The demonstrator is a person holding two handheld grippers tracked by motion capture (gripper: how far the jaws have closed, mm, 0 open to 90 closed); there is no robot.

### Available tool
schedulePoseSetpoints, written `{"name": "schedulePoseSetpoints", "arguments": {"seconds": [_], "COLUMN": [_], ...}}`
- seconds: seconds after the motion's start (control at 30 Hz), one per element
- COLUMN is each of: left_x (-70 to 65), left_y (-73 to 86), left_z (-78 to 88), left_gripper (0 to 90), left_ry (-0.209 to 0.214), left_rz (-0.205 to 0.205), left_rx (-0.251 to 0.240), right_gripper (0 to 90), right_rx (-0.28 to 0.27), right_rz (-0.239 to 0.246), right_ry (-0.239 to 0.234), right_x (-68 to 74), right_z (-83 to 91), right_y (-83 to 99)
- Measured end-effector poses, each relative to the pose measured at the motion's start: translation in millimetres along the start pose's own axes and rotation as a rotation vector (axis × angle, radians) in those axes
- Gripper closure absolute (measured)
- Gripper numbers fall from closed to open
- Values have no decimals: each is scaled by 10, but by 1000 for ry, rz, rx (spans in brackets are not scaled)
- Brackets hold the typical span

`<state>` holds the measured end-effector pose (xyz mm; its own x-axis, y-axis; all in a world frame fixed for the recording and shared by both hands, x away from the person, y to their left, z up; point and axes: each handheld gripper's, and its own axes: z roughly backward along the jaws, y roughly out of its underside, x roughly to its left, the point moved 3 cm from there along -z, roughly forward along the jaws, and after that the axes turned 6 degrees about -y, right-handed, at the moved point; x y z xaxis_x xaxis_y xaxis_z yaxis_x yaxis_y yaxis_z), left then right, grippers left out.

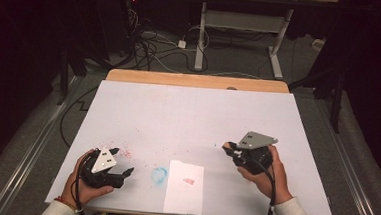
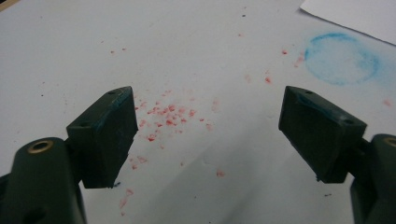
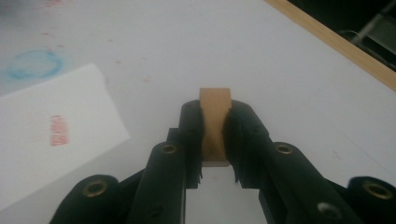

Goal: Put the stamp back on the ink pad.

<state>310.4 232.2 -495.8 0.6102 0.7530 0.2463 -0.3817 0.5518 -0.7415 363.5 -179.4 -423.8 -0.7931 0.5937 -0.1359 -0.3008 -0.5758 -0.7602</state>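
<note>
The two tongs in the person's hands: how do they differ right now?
The left tongs stand wide open with nothing between the jaws, above red specks on the table; the right tongs are clamped on a small wooden block. In the high view the left tongs sit nearer the table's front edge, the right farther in. Both have black jaws.

A pale, smooth wooden block [image 3: 215,126] is clamped between the matt black plastic jaws of the right gripper [image 3: 215,140]. To its left, a matt white paper sheet [image 3: 51,140] is seen on the smooth, ink-speckled white table cover [image 1: 188,117], edged in bare wood.
</note>
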Motion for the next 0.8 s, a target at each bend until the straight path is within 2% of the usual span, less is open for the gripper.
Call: {"name": "schedulePoseSetpoints", "arguments": {"seconds": [0.23,0.33,0.4,0.6,0.8], "left_x": [1,-3,-7,-11,-16], "left_y": [2,0,-2,-3,1], "left_z": [-9,-11,-15,-19,-26], "left_gripper": [188,188,188,187,187], "left_ry": [2,3,4,5,9], "left_rz": [-3,-5,-5,-11,-12], "left_rx": [6,6,7,11,16], "right_gripper": [761,761,761,760,759], "right_rx": [27,43,52,101,142], "right_rz": [-102,-155,-196,-255,-264], "right_ry": [115,144,139,162,156], "right_x": [-469,-632,-715,-861,-879], "right_z": [152,190,186,90,-14], "right_y": [251,374,458,644,713]}}
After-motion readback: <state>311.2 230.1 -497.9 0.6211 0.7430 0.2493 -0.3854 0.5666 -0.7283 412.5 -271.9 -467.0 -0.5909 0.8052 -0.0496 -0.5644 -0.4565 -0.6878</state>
